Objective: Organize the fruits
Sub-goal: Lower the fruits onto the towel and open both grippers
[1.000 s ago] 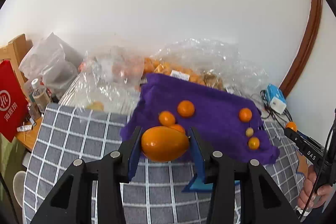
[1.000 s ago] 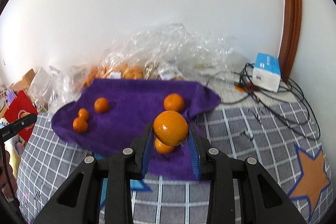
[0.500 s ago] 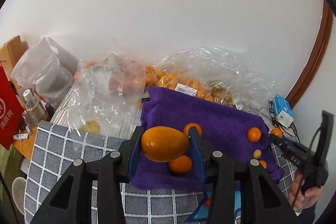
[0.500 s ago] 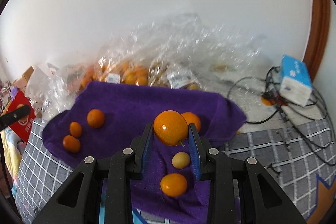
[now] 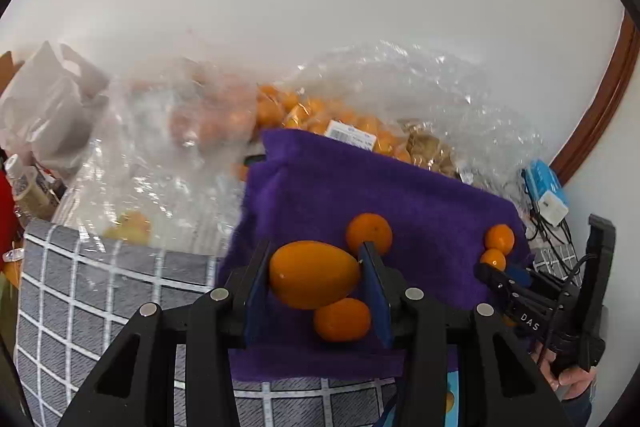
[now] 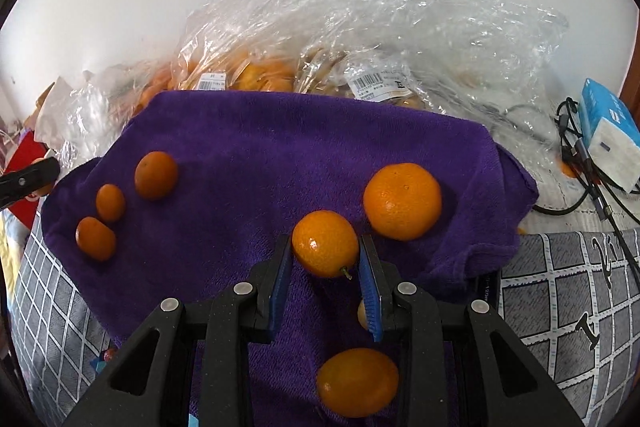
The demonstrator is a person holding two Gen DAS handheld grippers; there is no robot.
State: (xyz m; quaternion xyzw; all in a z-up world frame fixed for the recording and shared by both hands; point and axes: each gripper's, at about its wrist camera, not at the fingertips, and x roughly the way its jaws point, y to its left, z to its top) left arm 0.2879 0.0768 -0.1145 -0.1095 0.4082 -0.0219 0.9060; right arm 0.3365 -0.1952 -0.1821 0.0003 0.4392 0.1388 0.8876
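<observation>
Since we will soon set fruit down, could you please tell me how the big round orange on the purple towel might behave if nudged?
The big round orange looks nearly spherical, so it would probably roll. The purple towel is plush and rumpled, which likely slows it. It lies close to the towel's right edge, so it might run off.

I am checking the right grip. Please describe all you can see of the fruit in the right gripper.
The fruit is small, round and orange, with glossy, finely dimpled skin and a short green stem at its lower right. The right gripper is shut on it, one blue pad on each side, above the purple towel.
</observation>
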